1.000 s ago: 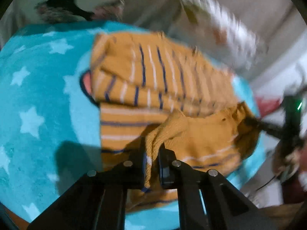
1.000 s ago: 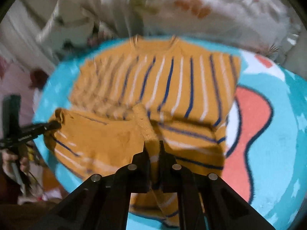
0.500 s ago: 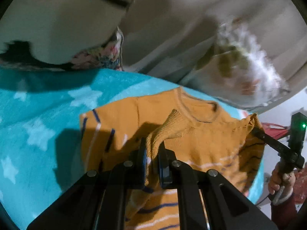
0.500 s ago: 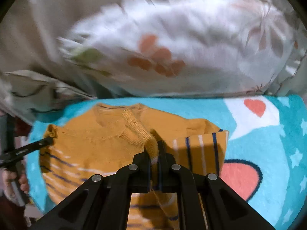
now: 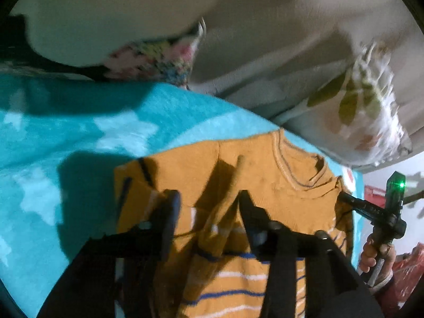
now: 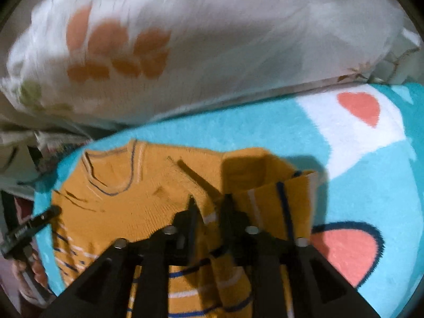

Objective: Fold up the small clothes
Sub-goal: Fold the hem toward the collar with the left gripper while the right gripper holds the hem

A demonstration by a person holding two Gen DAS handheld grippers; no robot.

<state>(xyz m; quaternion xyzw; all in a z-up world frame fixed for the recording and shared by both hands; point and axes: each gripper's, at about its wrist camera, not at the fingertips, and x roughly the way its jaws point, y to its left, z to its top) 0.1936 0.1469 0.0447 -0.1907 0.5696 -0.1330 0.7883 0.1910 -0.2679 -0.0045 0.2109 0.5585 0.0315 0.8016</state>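
Observation:
A small mustard-yellow knit sweater (image 5: 254,185) with blue and white stripes lies folded on a turquoise star-print blanket (image 5: 66,137); its bottom half is turned up over the chest, the neckline at the far side. It also shows in the right wrist view (image 6: 148,201). My left gripper (image 5: 209,201) is open, its fingers standing either side of the folded hem ridge. My right gripper (image 6: 208,202) is open over the same fold, the hem lying loose between its fingers. The right gripper's tip also shows at the sweater's right edge in the left wrist view (image 5: 344,197).
A white pillow (image 6: 212,39) with orange and green leaf print lies right behind the sweater. A floral cushion (image 5: 159,58) sits at the far left of the blanket. The blanket (image 6: 357,159) carries white and coral patches on the right.
Both grippers carried the sweater's bottom hem up to the neckline, then opened and let it go. The hem now lies on the chest.

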